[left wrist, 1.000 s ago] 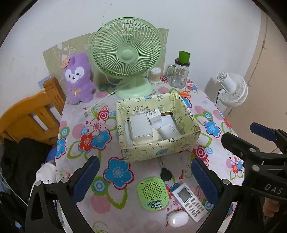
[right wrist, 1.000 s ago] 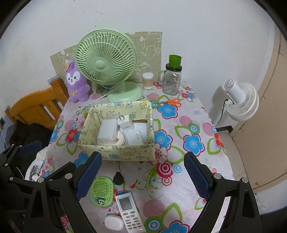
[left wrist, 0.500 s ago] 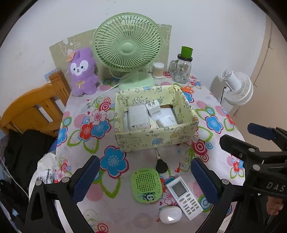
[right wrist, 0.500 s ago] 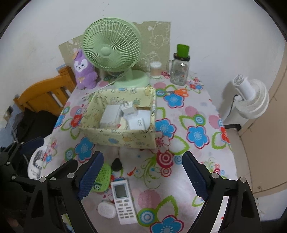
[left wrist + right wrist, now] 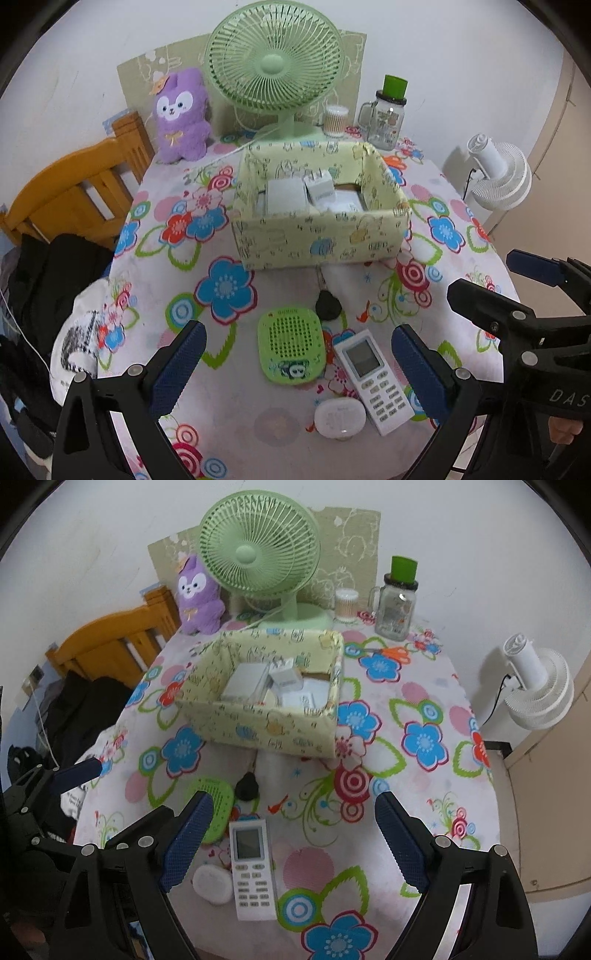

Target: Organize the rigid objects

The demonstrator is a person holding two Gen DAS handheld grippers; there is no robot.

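Observation:
A pale yellow fabric box stands mid-table and holds several white chargers. In front of it lie a black key fob, a green perforated gadget, a white remote and a white oval case. My left gripper is open and empty, held above these items. My right gripper is open and empty over the remote; it also shows in the left wrist view.
A green desk fan, purple plush, cotton-swab jar and glass mug jar stand at the back. Orange scissors lie right of the box. A wooden chair stands left, a white floor fan right.
Both grippers have pulled back and lowered, so the box looks farther and the front items sit between the fingers. Nothing on the table has moved.

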